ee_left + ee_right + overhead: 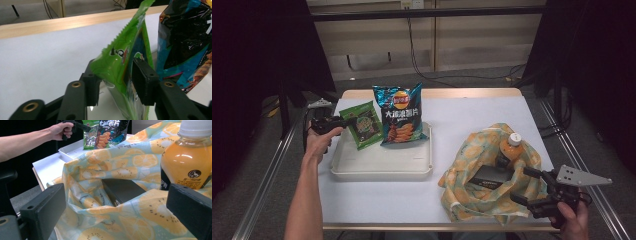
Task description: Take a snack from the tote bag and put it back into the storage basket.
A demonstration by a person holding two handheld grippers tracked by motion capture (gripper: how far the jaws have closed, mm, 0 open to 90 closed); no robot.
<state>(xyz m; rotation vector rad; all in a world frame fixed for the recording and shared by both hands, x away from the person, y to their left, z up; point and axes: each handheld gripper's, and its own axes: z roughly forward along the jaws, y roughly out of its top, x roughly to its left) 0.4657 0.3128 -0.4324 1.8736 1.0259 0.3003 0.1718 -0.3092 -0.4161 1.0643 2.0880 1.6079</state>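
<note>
1. The left gripper (pixel 337 123), at centre left of the high view, has its jaws around the edge of the green packet (pixel 361 124). In the left gripper view the packet (pixel 125 62) stands between the two pads; the right pad touches it, and a small gap shows at the left pad, so the grip looks loose.
2. The green packet lies in the white tray (pixel 377 167), left of centre, just beside the blue chip bag (pixel 401 115), which leans in the same tray.
3. The right gripper (pixel 524 186), at lower right, stands wide open at the rim of the fruit-print bag (pixel 472 195).
4. In that bag sit an orange juice bottle (pixel 187 162) and a dark box (pixel 122 190).
</note>
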